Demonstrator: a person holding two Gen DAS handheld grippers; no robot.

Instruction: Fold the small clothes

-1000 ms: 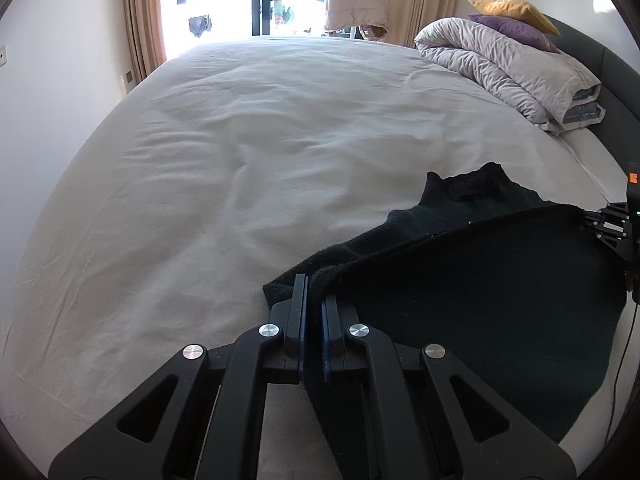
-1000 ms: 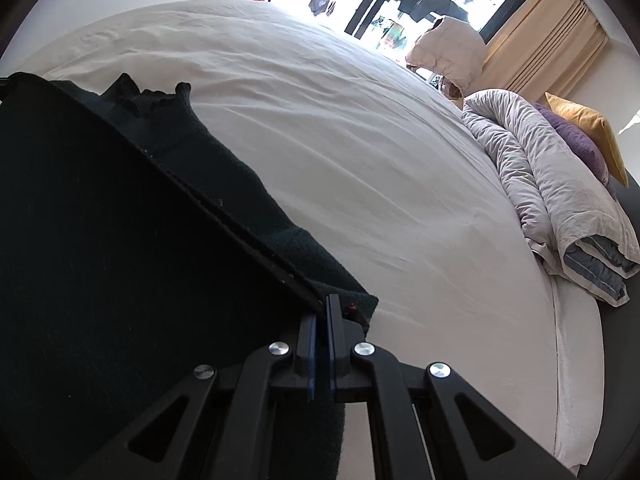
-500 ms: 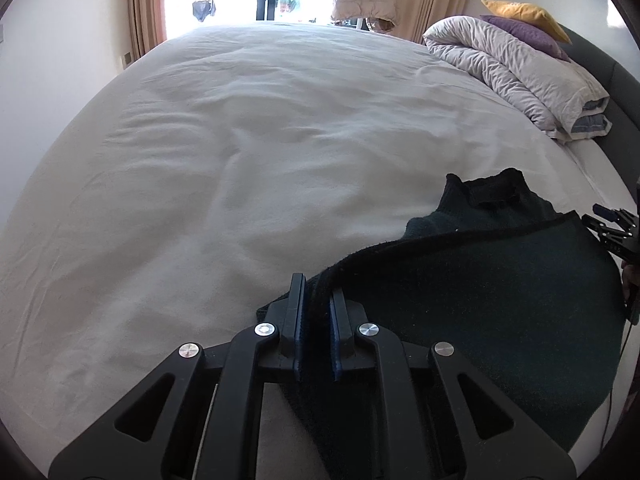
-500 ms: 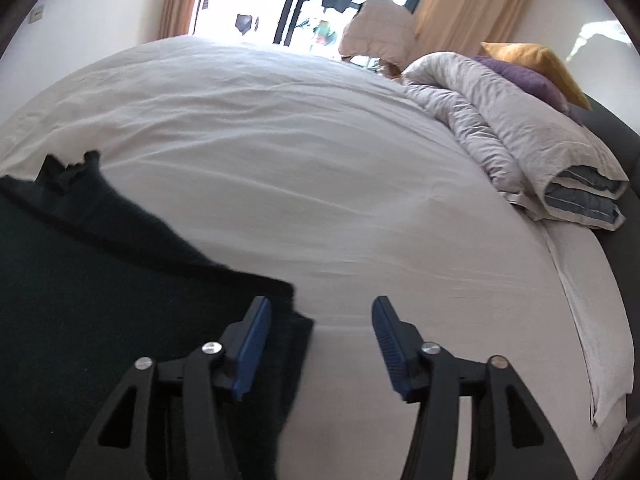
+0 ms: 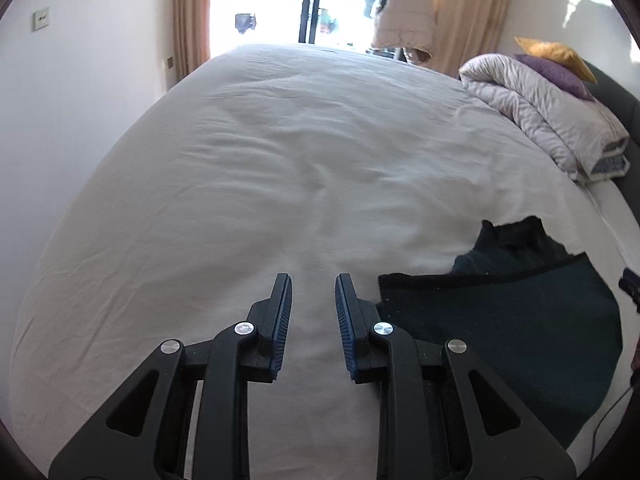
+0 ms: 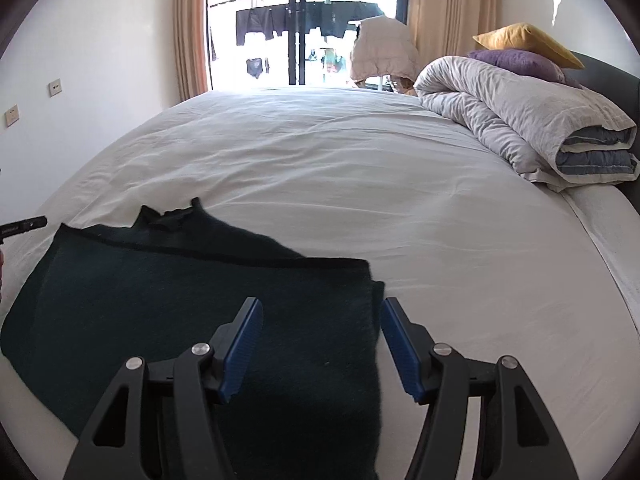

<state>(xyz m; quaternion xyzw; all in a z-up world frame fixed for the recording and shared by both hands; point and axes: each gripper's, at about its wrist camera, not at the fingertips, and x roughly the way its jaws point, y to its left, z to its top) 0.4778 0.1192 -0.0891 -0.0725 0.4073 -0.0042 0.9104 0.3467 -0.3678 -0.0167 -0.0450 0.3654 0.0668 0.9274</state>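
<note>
One fold down: the dark garment (image 6: 192, 300) lies doubled on the bed (image 6: 400, 200), under the empty, parted right hand-held gripper (image 6: 320, 320) and right of the opening, empty left hand-held gripper (image 5: 312, 304); more folds likely remain.

The dark sweater (image 6: 168, 300) runs behind the right claw (image 6: 320, 344), its near edge hidden.

White-sheeted bed (image 5: 280, 184), folded duvet (image 6: 520, 120), beige curtains (image 6: 448, 12), sunlit glass door (image 6: 304, 24), white walls (image 5: 80, 80).
</note>
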